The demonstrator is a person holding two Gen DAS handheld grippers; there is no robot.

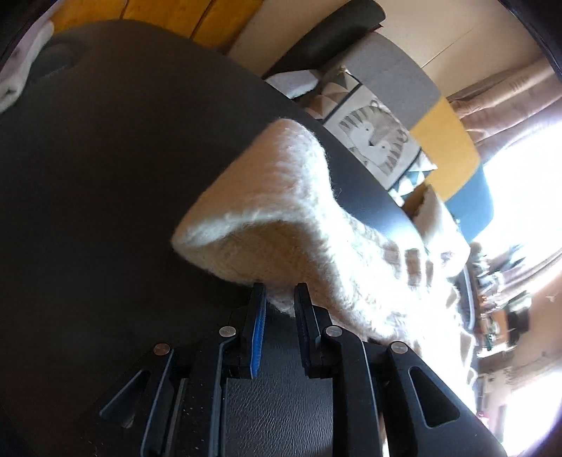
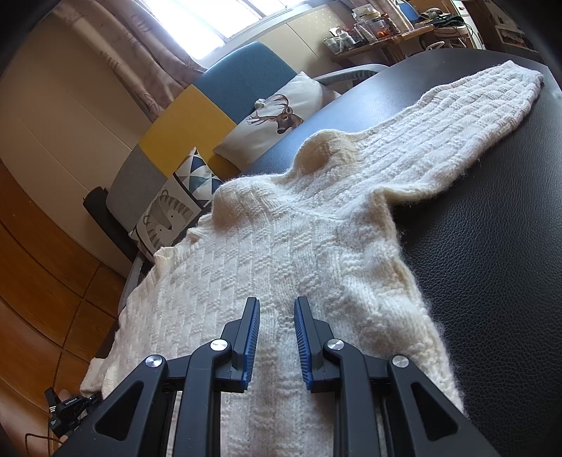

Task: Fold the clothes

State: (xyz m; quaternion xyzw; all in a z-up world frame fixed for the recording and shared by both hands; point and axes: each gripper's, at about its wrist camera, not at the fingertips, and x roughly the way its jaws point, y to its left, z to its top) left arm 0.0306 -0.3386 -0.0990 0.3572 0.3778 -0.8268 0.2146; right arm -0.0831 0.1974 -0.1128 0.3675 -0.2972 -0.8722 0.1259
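A cream knit sweater (image 2: 281,253) lies spread on a black leather table (image 2: 509,246), one sleeve (image 2: 456,116) stretched to the far right. My right gripper (image 2: 277,309) is open and hovers just above the sweater's body, holding nothing. In the left wrist view the other sleeve (image 1: 281,207) rises off the table in an arch. My left gripper (image 1: 280,293) has its jaws partly apart with the sleeve's edge between the fingertips; whether the pads press it is unclear.
A sofa with a tiger cushion (image 2: 165,221) and a deer cushion (image 2: 277,116) runs along the table's far edge. Another light cloth (image 1: 17,70) lies at the table's far corner. A cluttered desk (image 2: 379,31) stands behind.
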